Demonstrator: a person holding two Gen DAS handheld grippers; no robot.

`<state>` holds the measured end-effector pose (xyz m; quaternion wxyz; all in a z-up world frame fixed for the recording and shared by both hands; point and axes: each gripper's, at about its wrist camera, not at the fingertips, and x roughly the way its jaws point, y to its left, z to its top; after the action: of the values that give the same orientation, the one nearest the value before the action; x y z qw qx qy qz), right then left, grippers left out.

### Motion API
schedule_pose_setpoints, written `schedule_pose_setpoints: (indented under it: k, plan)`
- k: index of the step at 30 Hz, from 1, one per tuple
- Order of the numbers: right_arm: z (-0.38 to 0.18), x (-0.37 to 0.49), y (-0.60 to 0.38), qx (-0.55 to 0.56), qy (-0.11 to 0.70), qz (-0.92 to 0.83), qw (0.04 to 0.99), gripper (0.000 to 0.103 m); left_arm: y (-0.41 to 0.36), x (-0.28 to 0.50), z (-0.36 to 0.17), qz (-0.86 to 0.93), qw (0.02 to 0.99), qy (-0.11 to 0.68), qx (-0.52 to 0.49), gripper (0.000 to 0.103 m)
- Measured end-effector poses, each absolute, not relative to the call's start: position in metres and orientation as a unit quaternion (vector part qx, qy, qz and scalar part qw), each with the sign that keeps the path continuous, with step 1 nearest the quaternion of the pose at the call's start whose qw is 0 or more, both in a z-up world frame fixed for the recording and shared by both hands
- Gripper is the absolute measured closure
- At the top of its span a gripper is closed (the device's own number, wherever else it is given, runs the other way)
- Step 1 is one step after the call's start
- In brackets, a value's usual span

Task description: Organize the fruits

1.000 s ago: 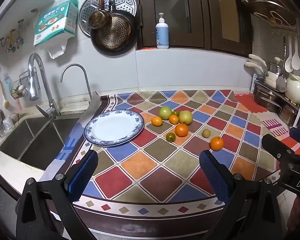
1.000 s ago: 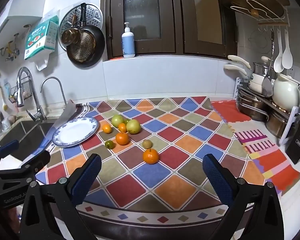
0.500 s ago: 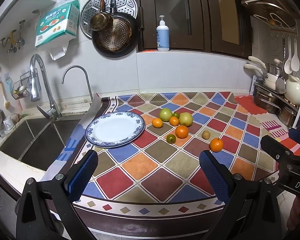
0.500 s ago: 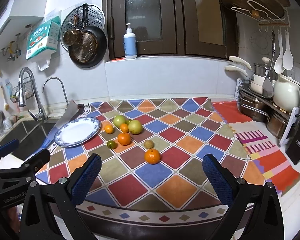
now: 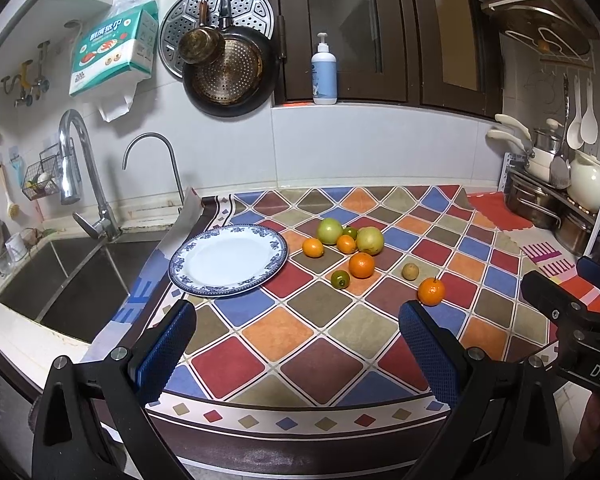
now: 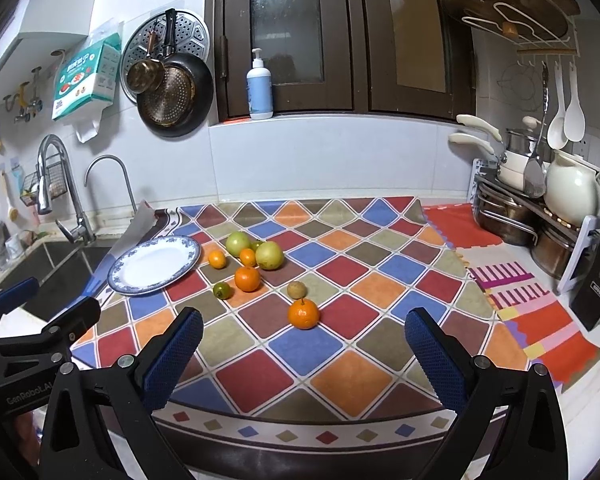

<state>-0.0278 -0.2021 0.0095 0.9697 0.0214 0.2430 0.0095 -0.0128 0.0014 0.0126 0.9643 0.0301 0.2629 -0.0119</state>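
Note:
An empty blue-rimmed white plate (image 5: pixel 228 260) (image 6: pixel 154 265) lies on the checkered mat near the sink. Right of it sit several fruits: two green apples (image 5: pixel 329 231) (image 6: pixel 269 255), small oranges (image 5: pixel 361 265) (image 6: pixel 247 278), a green citrus (image 5: pixel 340 279), a small brown fruit (image 5: pixel 410 271) and a stemmed orange (image 5: pixel 431 291) (image 6: pixel 303 313) nearest me. My left gripper (image 5: pixel 296 344) is open and empty, hovering over the mat's front edge. My right gripper (image 6: pixel 302 354) is open and empty, just short of the stemmed orange.
A steel sink (image 5: pixel 60 280) with two faucets lies left of the plate. Pots, a white jug (image 6: pixel 572 196) and a dish rack stand at the right. Pans hang on the back wall; a soap bottle (image 5: pixel 324 72) stands on the ledge.
Both grippers have drifted slightly forward and to the left; the fruits sit a little lower and nearer in both views. Nothing on the mat has moved.

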Motion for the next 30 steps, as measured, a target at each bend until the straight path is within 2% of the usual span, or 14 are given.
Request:
schedule_pose_setpoints:
  k: [30]
  plan:
    - [0.0107,-0.0273,-0.2015,0.021,0.242,0.011,0.970,0.001,0.0022,-0.0141,0.0106,-0.013,0.965,0.262,0.029,0.000]
